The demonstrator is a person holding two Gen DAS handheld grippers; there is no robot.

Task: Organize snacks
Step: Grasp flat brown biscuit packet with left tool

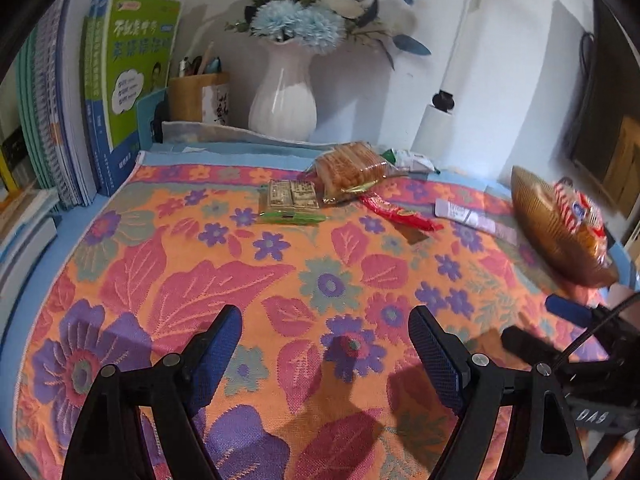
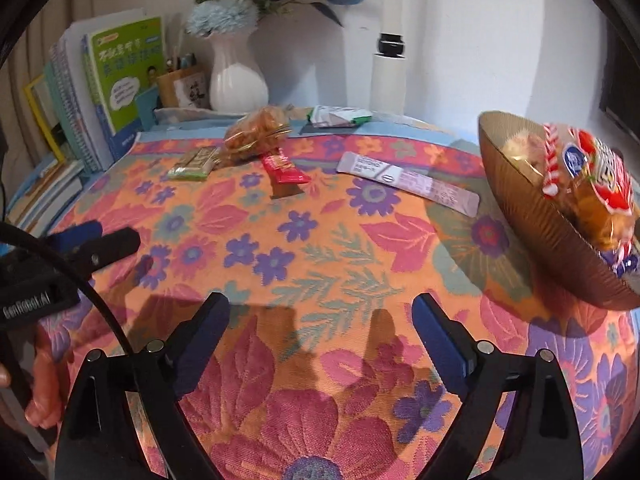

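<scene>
Since both the left gripper (image 1: 326,356) and right gripper (image 2: 320,344) hang with jaws apart and empty, a hasty reach could knock the brown bowl (image 2: 532,216) at the right edge (it looks tilted). Its red-striped snack bag (image 2: 592,184) is glossy; loose snacks lie upper centre, including a red packet (image 2: 285,170).

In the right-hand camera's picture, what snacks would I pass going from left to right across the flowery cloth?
Green-edged cracker pack → clear bag of orange snacks → red bar → long pale stick packet → brown bowl holding a red and white snack bag.
</scene>
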